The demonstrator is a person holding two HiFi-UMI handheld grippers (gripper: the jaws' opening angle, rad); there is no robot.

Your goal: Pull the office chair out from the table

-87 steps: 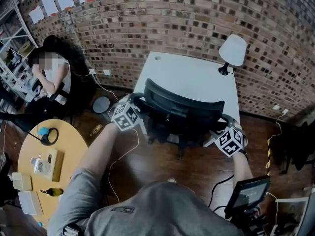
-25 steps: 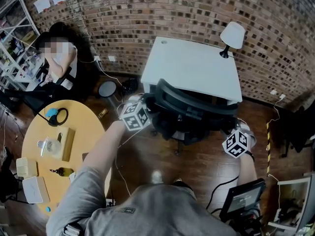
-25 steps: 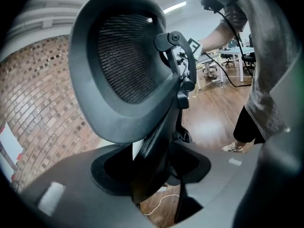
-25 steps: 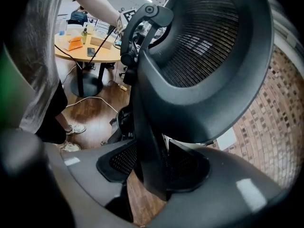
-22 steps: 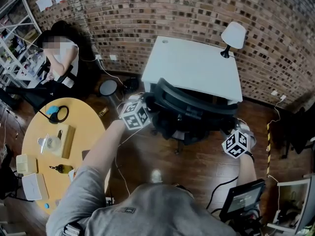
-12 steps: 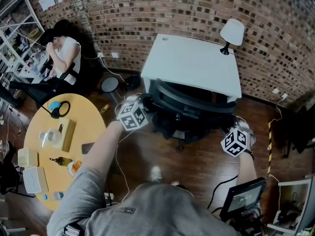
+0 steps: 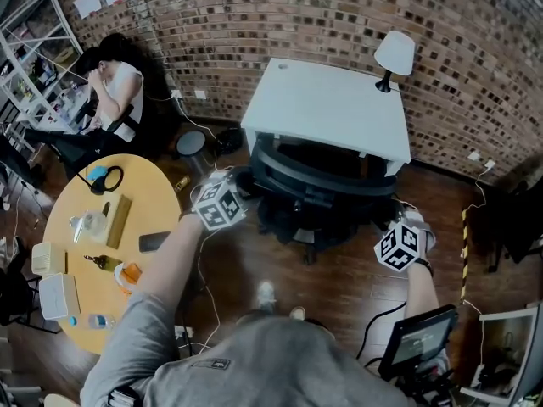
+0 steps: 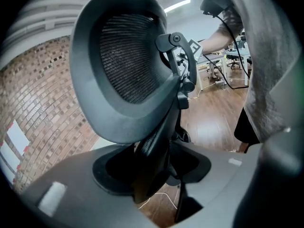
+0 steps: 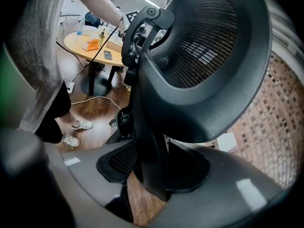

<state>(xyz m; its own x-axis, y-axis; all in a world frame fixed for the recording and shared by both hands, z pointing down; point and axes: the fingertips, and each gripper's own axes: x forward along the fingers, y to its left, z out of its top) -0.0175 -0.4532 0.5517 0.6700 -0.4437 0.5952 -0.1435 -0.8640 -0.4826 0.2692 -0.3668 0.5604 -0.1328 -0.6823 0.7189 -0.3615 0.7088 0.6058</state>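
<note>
The black office chair (image 7: 318, 189) stands at the white table (image 7: 327, 108), its mesh backrest just under the table's near edge. My left gripper (image 7: 244, 181) holds the backrest's left edge and my right gripper (image 7: 393, 214) holds its right edge. In the left gripper view the backrest (image 8: 128, 65) looms above, and its rim fills the gap of the left gripper (image 8: 152, 175), jaws shut on it. The right gripper view shows the same: the backrest (image 9: 204, 65) rim sits clamped in the right gripper (image 9: 152, 170). The seat and base are mostly hidden in shadow.
A white lamp (image 7: 394, 53) stands on the table's far right corner by the brick wall (image 7: 339, 15). At left is a round wooden table (image 7: 93, 253) with several items, and a seated person (image 7: 114, 83). Cables trail over the wood floor (image 7: 339, 287). A screen device (image 7: 420, 342) sits lower right.
Both grippers have slid a little towards me and leftward, still on the backrest. The table and wall sit slightly farther up in the head view.
</note>
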